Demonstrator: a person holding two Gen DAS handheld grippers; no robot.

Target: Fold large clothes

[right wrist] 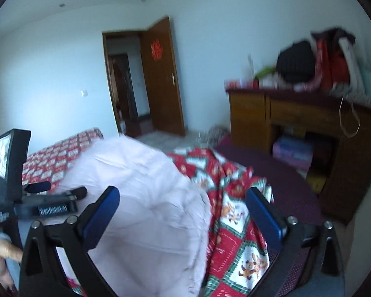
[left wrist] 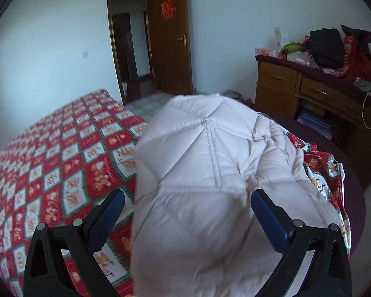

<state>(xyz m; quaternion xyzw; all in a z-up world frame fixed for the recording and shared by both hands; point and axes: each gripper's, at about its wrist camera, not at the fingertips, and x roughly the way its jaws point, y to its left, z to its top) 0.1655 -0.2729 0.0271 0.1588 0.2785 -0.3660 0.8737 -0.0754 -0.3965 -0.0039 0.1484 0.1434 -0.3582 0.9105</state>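
A pale pink quilted duvet (left wrist: 210,173) lies bunched on a bed with a red, white and green patterned cover (left wrist: 61,163). My left gripper (left wrist: 185,198) is open, its blue fingers (left wrist: 267,212) spread on either side of the duvet's bulge. In the right wrist view the duvet (right wrist: 141,198) lies left of a rumpled fold of patterned cover (right wrist: 235,222). My right gripper (right wrist: 183,198) is open over both fabrics, holding nothing. The left gripper's body (right wrist: 37,205) shows at the left of that view.
A wooden dresser (left wrist: 309,89) piled with bags and clothes stands at the right. An open brown door (left wrist: 170,37) is in the far wall. A dark maroon mattress edge (right wrist: 284,180) lies right of the bedding.
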